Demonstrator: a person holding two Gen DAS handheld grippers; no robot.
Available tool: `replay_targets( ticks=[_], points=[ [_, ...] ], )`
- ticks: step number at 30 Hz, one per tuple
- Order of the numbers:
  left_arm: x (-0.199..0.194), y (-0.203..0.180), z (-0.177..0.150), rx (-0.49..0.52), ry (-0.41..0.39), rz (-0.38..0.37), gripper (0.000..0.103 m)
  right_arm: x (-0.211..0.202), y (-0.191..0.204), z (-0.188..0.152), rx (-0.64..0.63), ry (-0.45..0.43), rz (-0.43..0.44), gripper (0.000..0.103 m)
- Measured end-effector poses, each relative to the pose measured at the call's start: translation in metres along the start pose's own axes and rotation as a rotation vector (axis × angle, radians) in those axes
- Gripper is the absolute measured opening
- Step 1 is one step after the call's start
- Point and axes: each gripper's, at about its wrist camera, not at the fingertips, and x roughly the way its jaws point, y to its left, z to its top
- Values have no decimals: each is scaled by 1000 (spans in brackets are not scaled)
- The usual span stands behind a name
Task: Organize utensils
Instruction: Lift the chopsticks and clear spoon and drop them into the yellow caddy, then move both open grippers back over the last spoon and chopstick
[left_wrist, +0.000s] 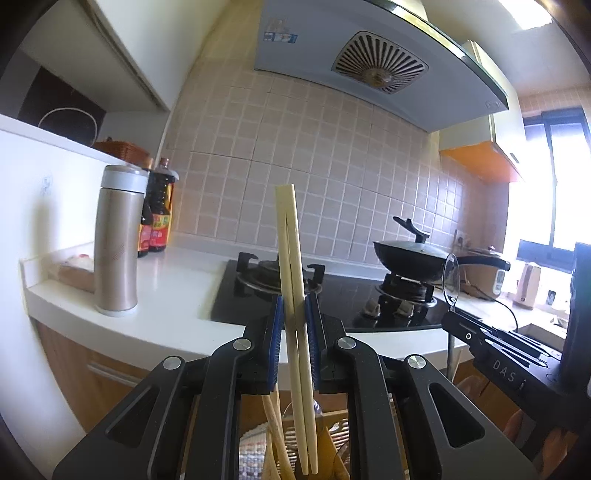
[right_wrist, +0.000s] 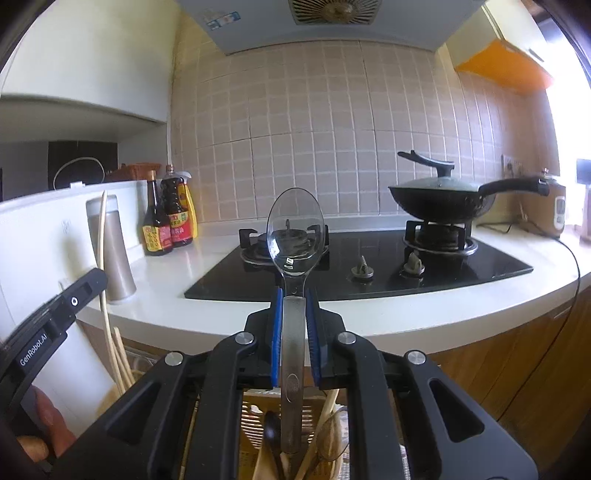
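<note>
My left gripper (left_wrist: 294, 299) is shut on a pair of pale wooden chopsticks (left_wrist: 291, 251), held upright in front of the stove. Below it are more wooden utensils (left_wrist: 275, 435) in a slatted holder. My right gripper (right_wrist: 294, 295) is shut on the metal handle of a spoon (right_wrist: 295, 229) with a clear bowl, held upright. Under it is a woven utensil holder (right_wrist: 255, 413) with wooden spoons and a dark utensil. The right gripper and spoon show at the right of the left wrist view (left_wrist: 452, 280). The left gripper (right_wrist: 74, 295) and chopsticks (right_wrist: 103, 258) show at the left of the right wrist view.
A black gas hob (right_wrist: 369, 266) sits in a white counter (right_wrist: 207, 317). A lidded black pan (right_wrist: 439, 199) stands on the right burner. A metal thermos (left_wrist: 118, 240) and sauce bottles (right_wrist: 170, 218) stand at the left. A rice cooker (right_wrist: 554, 210) is at the far right.
</note>
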Motion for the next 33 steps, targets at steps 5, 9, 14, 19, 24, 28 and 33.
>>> replay_targets(
  ticks=[5,9,14,19,24,28,33],
  points=[
    [0,1,-8,5,-9,4,11,3,-6,-9,19,-5,8,10],
    [-1,2,-12,12,-1,-4,11,0,-11,-13,45,-11,22,11],
    [-6,6,-16,0,18,-24,17,-12,-15,-15,82,-2,22,15],
    [-22,8,-15,13,25,-24,28,-33,-16,-18,84,8,32,21],
    [-47,16,-4,-14,37,-49,28,-65,-19,-17,114,30,55,21],
    [-72,18,6,-24,30,-68,33,-93,-15,-11,108,36,60,21],
    [-106,9,18,4,47,-97,51,-123,-9,-6,94,76,41,25]
  ],
)
